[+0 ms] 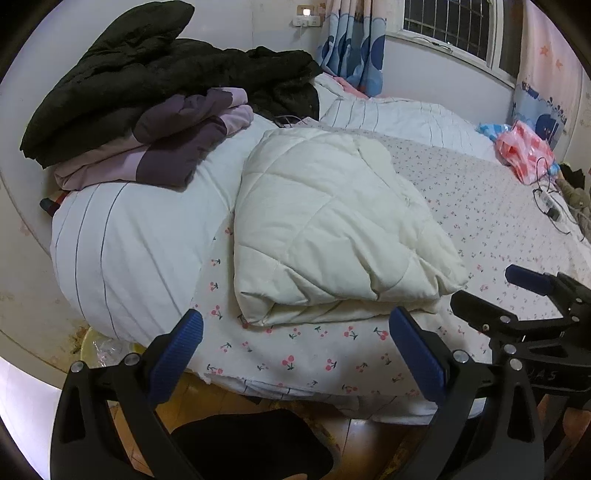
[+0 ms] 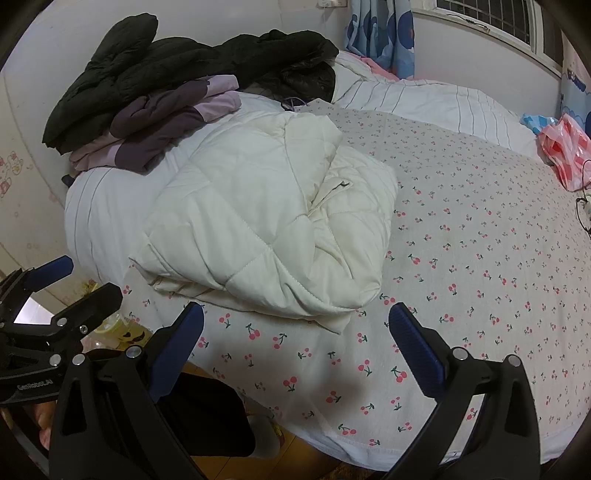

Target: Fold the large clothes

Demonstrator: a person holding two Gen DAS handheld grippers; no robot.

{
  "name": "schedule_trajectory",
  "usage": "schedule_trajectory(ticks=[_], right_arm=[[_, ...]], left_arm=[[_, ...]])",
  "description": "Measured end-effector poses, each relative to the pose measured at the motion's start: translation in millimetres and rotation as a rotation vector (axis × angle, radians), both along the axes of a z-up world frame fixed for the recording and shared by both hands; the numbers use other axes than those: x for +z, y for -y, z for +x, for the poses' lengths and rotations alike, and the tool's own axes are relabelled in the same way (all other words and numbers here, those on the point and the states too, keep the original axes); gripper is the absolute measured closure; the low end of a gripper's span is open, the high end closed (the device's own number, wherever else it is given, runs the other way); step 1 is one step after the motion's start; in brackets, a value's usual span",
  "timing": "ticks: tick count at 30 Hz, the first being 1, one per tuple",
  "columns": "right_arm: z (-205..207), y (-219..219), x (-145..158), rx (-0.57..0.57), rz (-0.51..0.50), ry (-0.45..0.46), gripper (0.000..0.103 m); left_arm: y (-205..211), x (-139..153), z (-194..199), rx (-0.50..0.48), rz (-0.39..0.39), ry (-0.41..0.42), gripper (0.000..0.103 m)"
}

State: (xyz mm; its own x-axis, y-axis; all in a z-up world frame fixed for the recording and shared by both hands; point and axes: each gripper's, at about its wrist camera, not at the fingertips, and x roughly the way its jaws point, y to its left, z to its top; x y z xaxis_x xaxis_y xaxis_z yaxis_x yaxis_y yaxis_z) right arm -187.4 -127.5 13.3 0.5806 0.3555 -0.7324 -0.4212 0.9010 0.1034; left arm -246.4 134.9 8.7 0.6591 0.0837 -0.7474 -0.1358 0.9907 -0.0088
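Two views were on my screen, and they differed in what they disclosed. From the left wrist I noted the left gripper (image 1: pixel 295 332) at lower centre, its blue ribbed fingers (image 1: pixel 181 354) spread wide with nothing between them, and the right gripper (image 1: pixel 517 295) entering at the right edge. From the right wrist I recorded the right gripper (image 2: pixel 295 332) equally wide apart and empty, the left one at the lower left edge; how far that one stood open I could tell only from its own camera. Only the right view showed a small dark zip pull on the cream quilted jacket (image 2: pixel 266 221); only the left view showed a wall socket (image 1: pixel 306 16) in the upper middle.

The jacket lay folded in a puffy, stitched bundle at frame centre, on the cherry-print sheet (image 2: pixel 480 258), just beyond both pairs of fingers and not touched by either. Behind it, upper left, I saw a folded purple-and-lilac garment (image 1: pixel 166 147) on a white striped duvet (image 1: pixel 129 240), with a black padded coat (image 1: pixel 129 74) heaped above. A pink plastic bag (image 1: pixel 524 151) sat at far right, near dark cables (image 1: pixel 550 206). Blue cartoon curtains (image 1: pixel 354 48) hung beside a barred window (image 1: pixel 447 26). Wooden flooring (image 1: pixel 362 439) showed below the bed edge.
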Motion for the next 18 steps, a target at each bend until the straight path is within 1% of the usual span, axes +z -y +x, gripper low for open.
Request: schedule_trajectory(ticks=[4,8,18], right_arm=[[-1.3,-1.8,-0.6,0.001,-0.001,-0.002,0.006],[-1.7,-2.9,-0.6,0.002,-0.001,-0.001,0.006],[-2.3,-4.2,-2.0,0.006,-0.003,-0.002,0.006]], left_arm=[[-1.5,1.2,0.0,0.003,0.009,0.008,0.007],[-0.7,3.2,-0.1,0.011,0.038,0.014,0.007],[-1.2,5.9,-0.9,0.012,0.05,0.022,0.007]])
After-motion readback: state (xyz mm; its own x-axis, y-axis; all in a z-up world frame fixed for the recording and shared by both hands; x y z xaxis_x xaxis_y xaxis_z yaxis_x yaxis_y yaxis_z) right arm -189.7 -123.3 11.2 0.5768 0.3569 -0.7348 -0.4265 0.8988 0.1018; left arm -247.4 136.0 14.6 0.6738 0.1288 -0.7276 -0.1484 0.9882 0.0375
